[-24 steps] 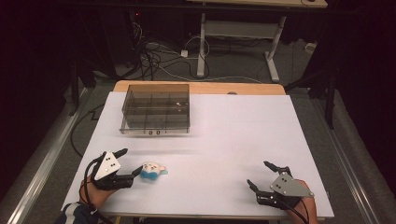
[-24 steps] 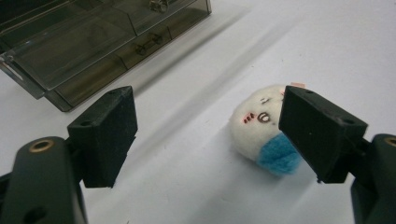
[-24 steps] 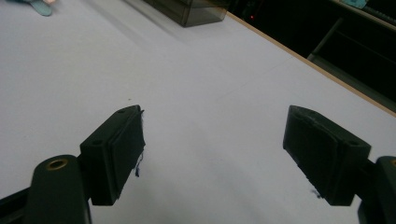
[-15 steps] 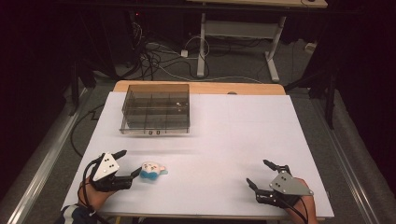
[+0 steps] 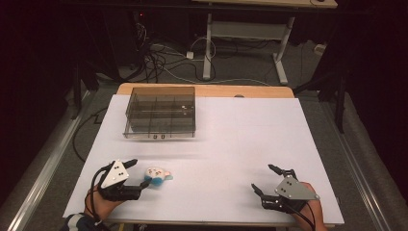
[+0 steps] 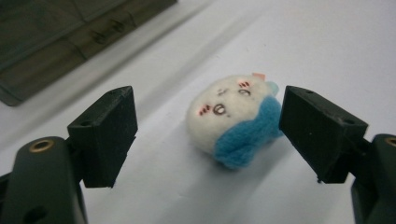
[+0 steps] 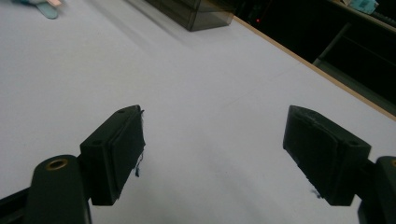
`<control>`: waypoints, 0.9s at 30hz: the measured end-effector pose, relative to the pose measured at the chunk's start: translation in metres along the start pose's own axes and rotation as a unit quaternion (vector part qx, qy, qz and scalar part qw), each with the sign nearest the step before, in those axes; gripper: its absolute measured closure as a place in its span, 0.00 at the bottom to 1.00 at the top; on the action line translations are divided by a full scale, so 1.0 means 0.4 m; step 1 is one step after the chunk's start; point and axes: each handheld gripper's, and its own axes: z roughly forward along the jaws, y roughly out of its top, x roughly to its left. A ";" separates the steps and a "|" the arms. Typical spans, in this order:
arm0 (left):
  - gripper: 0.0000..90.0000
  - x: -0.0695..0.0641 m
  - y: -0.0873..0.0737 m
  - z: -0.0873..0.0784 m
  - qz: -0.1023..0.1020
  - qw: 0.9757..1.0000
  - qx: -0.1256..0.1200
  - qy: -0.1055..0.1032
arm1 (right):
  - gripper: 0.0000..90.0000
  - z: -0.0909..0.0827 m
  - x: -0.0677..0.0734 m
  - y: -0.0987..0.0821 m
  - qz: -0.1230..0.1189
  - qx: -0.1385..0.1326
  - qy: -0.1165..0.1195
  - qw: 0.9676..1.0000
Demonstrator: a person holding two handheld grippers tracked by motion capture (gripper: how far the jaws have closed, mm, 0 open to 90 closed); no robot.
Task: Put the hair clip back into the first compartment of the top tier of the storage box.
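Claw (image 5: 140, 173) on the left is spread wide around the plush (image 6: 232, 120), one jaw on each side, neither pad pressing it yet. Right claw (image 5: 265, 178) is spread too, over bare bench (image 5: 231, 139) at the near right. Far left sits the box (image 5: 161, 117), well apart. The plush lies near left, closer to one jaw, so closing off-centre could nudge the soft round toy sideways and catch only its blue scarf.

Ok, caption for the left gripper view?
Open left gripper straddling a small white-and-blue plush toy on the white table.
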 end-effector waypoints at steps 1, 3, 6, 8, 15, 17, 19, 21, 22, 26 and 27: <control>0.21 0.000 0.000 0.000 0.000 1.000 0.000 0.000 | 0.23 0.001 0.000 0.000 0.000 0.001 0.000 1.000; 0.21 -0.006 0.003 0.019 0.006 1.000 0.014 -0.012 | 0.23 0.001 0.002 -0.001 0.000 0.002 0.001 1.000; 0.21 -0.006 0.005 0.037 0.008 0.999 0.029 -0.021 | 0.23 0.001 0.002 -0.002 -0.001 0.004 0.001 1.000; 0.21 -0.005 0.007 0.047 0.009 0.999 0.036 -0.026 | 0.23 0.002 0.002 -0.004 -0.001 0.006 0.002 1.000; 0.21 0.002 0.025 0.086 0.022 0.997 0.056 -0.052 | 0.23 -0.004 0.005 -0.008 -0.003 0.010 0.000 1.000; 0.21 0.000 0.030 0.096 0.029 0.996 0.063 -0.060 | 0.23 -0.008 0.006 -0.011 -0.001 0.011 -0.002 1.000; 0.21 -0.003 0.033 0.102 0.038 0.995 0.066 -0.061 | 0.23 -0.013 0.006 -0.013 -0.001 0.012 -0.005 1.000; 0.22 -0.005 0.036 0.103 0.044 0.995 0.066 -0.063 | 0.23 -0.018 0.006 -0.015 0.001 0.014 -0.007 1.000; 0.24 -0.004 0.037 0.102 0.045 0.995 0.065 -0.066 | 0.23 -0.020 0.006 -0.016 0.001 0.015 -0.009 1.000; 0.32 0.001 0.036 0.091 0.048 0.994 0.060 -0.073 | 0.23 -0.026 0.006 -0.018 0.002 0.015 -0.011 1.000; 0.34 0.001 0.036 0.091 0.048 0.994 0.060 -0.073 | 0.23 -0.026 0.006 -0.018 0.002 0.015 -0.012 1.000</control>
